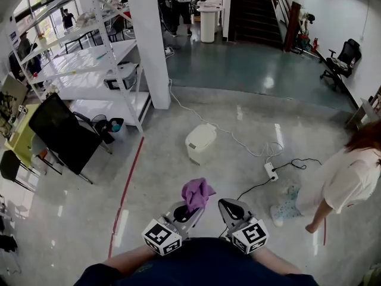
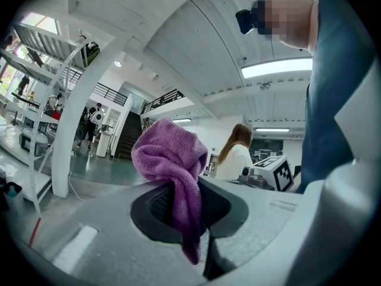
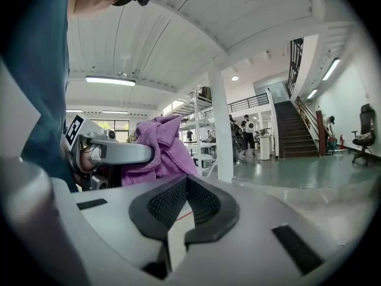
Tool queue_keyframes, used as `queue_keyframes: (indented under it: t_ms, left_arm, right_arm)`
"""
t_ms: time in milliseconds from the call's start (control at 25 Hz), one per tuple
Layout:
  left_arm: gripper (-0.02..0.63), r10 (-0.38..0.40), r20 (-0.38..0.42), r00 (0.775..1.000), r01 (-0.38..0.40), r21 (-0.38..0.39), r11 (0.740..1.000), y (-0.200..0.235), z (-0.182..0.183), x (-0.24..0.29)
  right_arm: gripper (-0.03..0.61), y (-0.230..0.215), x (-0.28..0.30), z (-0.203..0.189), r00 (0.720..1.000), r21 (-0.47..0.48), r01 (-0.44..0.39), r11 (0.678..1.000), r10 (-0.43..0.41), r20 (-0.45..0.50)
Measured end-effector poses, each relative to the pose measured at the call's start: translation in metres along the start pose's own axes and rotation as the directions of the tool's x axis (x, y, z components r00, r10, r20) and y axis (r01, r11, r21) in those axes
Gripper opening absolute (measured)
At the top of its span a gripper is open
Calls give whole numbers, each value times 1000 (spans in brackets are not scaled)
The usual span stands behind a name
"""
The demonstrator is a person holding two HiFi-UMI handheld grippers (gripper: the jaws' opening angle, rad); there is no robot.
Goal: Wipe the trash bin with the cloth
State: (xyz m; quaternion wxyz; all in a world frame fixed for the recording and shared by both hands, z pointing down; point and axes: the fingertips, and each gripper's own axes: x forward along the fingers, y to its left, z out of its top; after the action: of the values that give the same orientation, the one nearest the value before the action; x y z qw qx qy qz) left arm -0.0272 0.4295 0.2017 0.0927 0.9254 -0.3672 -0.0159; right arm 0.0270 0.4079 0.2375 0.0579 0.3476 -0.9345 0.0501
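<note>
A small white trash bin (image 1: 200, 143) stands on the floor ahead of me, a few steps off. My left gripper (image 1: 189, 210) is shut on a purple cloth (image 1: 197, 193), which bunches up above its jaws; in the left gripper view the cloth (image 2: 172, 159) hangs pinched between the black pads. My right gripper (image 1: 232, 208) is held beside it at waist height, shut with nothing between its pads (image 3: 205, 204). From the right gripper view the cloth (image 3: 161, 151) and the left gripper (image 3: 110, 152) show at the left. The bin appears in neither gripper view.
A white pillar (image 1: 152, 40) and metal shelving (image 1: 89, 58) stand at the left. A white cable (image 1: 238, 139) runs to a power strip (image 1: 271, 171) right of the bin. A person (image 1: 345, 180) stands at the right. A black panel (image 1: 62, 133) leans at the left.
</note>
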Motion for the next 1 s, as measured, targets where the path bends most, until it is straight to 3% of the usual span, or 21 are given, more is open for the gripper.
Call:
queue_keyframes:
  t_ms: [640, 1000]
  left_arm:
    - [54, 131, -4, 991, -131, -35, 991, -10, -13, 73]
    - [54, 154, 16, 988, -153, -42, 987, 53, -11, 117]
  right_arm:
    - [11, -82, -21, -17, 996, 18, -88, 996, 88, -15]
    - [11, -132, 27, -24, 995, 17, -86, 996, 87, -42]
